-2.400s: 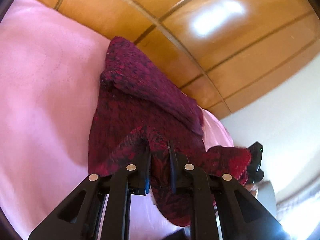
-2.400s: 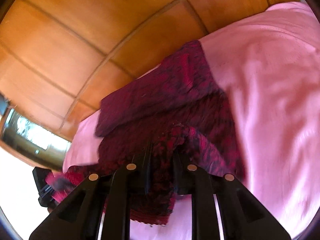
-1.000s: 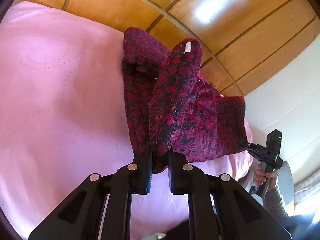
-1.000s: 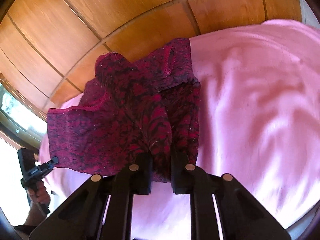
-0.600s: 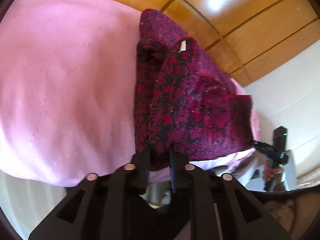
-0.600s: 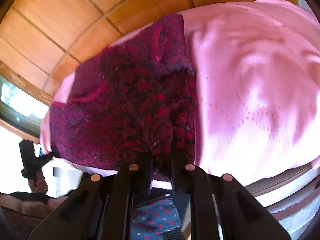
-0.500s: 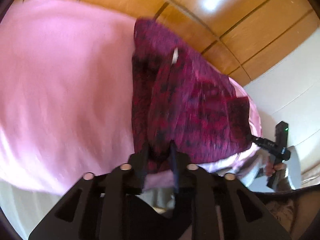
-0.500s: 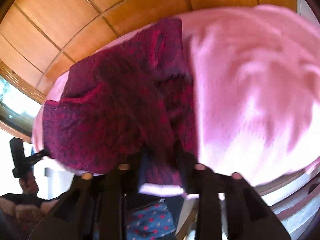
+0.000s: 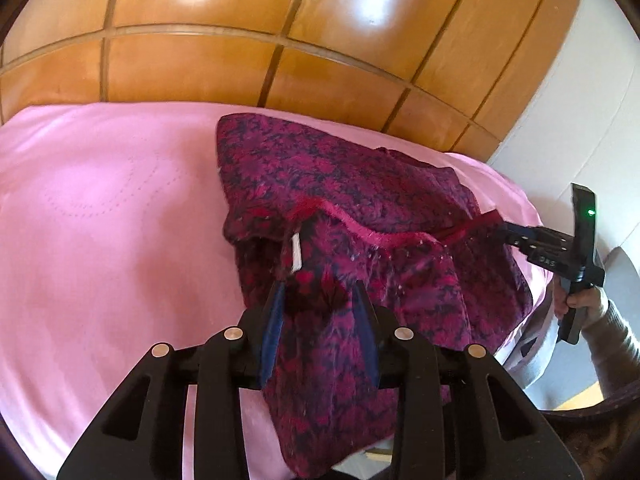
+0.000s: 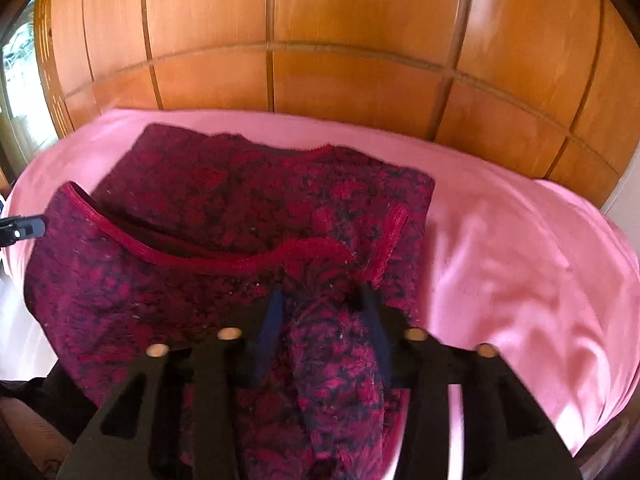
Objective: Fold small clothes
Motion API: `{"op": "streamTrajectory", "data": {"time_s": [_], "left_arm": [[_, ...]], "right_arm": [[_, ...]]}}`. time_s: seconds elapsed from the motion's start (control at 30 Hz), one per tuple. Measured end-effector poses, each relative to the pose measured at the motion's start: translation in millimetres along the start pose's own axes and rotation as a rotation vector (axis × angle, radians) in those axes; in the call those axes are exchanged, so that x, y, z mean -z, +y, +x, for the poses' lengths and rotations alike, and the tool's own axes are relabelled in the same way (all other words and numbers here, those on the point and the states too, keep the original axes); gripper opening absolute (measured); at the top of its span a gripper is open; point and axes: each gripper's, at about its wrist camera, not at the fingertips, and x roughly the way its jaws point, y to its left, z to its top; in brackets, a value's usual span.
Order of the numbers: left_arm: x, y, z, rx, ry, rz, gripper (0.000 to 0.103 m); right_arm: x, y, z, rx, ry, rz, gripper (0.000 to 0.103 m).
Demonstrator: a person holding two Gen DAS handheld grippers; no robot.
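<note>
Garment: a dark red patterned knit top (image 9: 360,200) is lying on a pink bed cover (image 9: 100,220), its near part hanging over the front edge of the bed, in front of a wooden panelled wall (image 9: 240,60).
Neckline: a brighter red trim band (image 10: 224,262) is curving across the upper layer of the top; a small white label (image 9: 296,252) is showing in the left wrist view, just beyond the left fingers.
Left gripper (image 9: 320,320): its fingers (image 9: 274,328) are standing apart and opening, with a fold of the top lying between them; the pads are not pressing on the cloth.
Right gripper (image 10: 320,320): its fingers (image 10: 272,324) are standing apart and closing, with a rolled ridge of the top running between them; the view is blurred, and the pads are not seen squeezing it.
Right gripper from the left: it is reaching to the far right corner of the top, at the bed's edge (image 9: 540,240), with a green light glowing on its body.
Person: a hand (image 9: 576,300) in a grey knit sleeve (image 9: 616,344) is holding that gripper's handle.
Left gripper from the right: only its dark tip is showing at the left edge (image 10: 22,228), beside the top's corner.
</note>
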Motion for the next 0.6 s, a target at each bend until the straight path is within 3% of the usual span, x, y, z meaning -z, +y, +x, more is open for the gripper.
{"op": "streamTrajectory", "data": {"time_s": [0.03, 0.07, 0.37, 0.6], "left_arm": [[0.1, -2.0, 0.4, -0.005, 0.001, 0.011, 0.027], [0.6, -3.9, -1.1, -0.015, -0.005, 0.029, 0.013], [-6.4, -4.4, -47.4, -0.01, -0.142, -0.008, 0.011], [-62.4, 2.9, -33.9, -0.047, -0.221, -0.008, 0.011]], "right_arm": [[-1.1, 1.9, 3.6, 0.001, 0.01, 0.0, 0.023], [0.0, 1.1, 2.9, 0.003, 0.015, -0.005, 0.022], [-12.1, -26.4, -54.3, -0.069, -0.072, 0.113, 0.019], [-61.7, -53.3, -36.6, -0.077, -0.137, 0.216, 0.019]]}}
